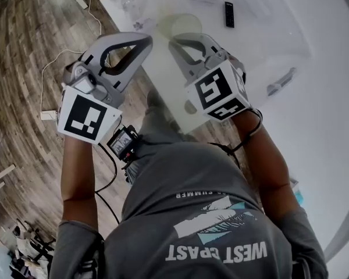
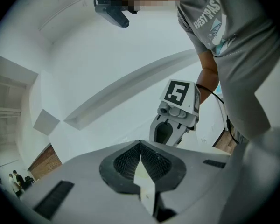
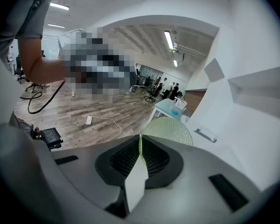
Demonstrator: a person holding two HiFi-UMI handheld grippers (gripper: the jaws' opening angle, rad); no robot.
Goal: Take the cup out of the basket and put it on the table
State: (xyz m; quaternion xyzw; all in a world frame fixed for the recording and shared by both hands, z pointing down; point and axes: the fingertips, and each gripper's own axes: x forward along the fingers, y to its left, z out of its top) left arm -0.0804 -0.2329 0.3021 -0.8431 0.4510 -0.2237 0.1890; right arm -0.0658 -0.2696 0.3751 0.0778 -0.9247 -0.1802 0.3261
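Left gripper (image 1: 141,39), right gripper (image 1: 180,42): jaws together, empty, near table (image 1: 267,45) (green mesh basket (image 1: 181,24), remote (image 1: 229,14) beyond)

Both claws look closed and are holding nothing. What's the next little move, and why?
Probably lower the right gripper toward the pale green round thing on the table, which is likely the basket. It lies just ahead of that gripper's shut, empty jaws. The left gripper is shut and empty too, and no cup shows.
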